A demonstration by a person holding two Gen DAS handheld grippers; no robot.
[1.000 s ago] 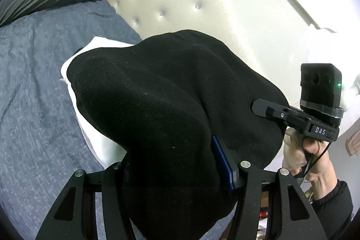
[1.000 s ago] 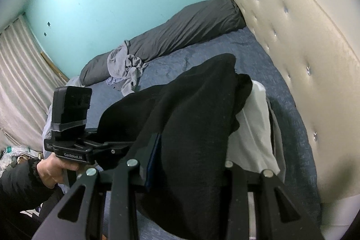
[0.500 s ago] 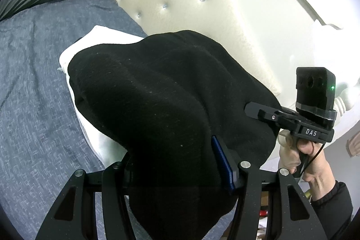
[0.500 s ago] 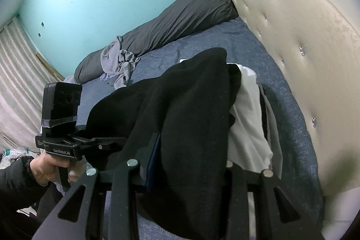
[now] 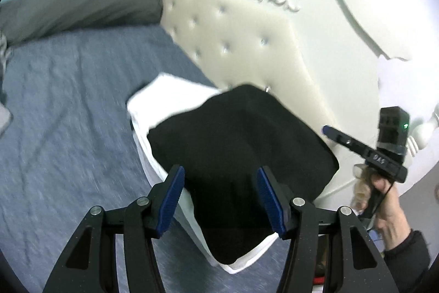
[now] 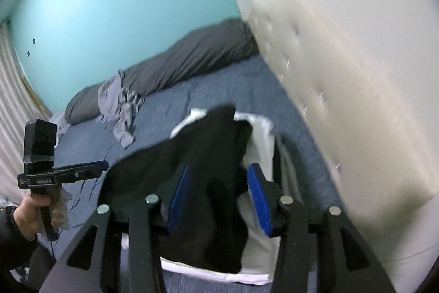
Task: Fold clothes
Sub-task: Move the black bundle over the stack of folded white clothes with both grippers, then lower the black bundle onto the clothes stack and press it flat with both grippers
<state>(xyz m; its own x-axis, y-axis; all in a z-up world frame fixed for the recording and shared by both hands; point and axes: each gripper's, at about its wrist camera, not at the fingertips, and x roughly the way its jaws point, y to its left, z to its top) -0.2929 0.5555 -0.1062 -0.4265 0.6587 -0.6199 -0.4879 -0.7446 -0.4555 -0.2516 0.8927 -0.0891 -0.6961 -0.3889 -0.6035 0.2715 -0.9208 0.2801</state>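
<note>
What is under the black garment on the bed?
The black garment lies on a folded white garment, whose edges show along its far and near sides. Anything else beneath is covered, apart from a grey edge at the stack's headboard side in the right wrist view.

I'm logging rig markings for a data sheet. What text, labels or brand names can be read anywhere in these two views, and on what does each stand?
"DAS", seen upside down here: a white label on the side of the right gripper, in the left wrist view.
A white label on the side of the left gripper, in the right wrist view: too blurred to read.
Nothing readable on the black garment, the bed sheet or the headboard.
</note>
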